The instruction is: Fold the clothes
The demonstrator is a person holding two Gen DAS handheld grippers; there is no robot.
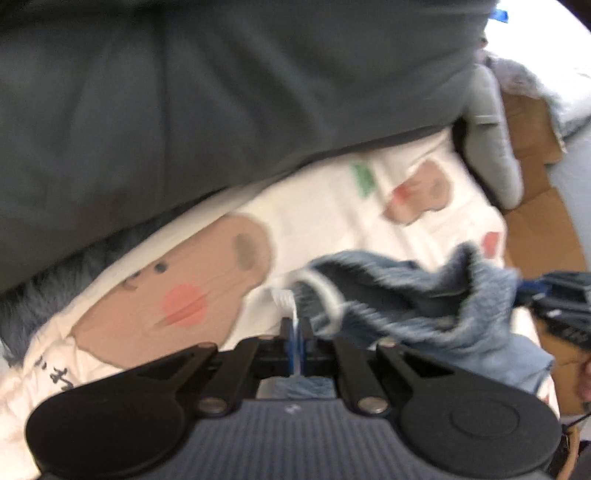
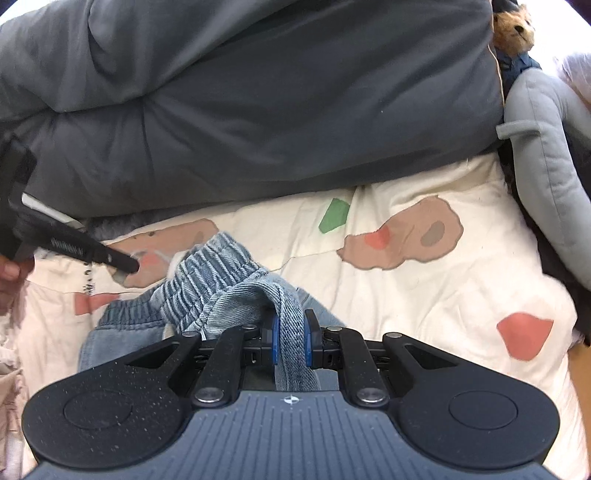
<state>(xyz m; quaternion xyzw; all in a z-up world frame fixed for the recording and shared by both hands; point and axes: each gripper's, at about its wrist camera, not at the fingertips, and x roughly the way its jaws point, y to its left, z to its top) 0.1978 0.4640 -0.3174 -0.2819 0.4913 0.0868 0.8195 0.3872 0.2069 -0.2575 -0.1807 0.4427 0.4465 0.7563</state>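
Lying bunched on the cream patterned quilt [image 2: 424, 295], below the grey duvet [image 2: 258, 110]: denim shorts [image 2: 221, 291]. Pinching a white drawstring [image 1: 291, 306] tight with the left gripper [image 1: 295, 332], clamping a denim fold with the right gripper [image 2: 290, 338]. Showing only in the right view: a teddy bear [image 2: 515, 27].

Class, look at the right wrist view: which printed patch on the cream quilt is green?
The small angular green patch, just below the grey duvet. The other printed patches are tan blobs or coral-red shapes.
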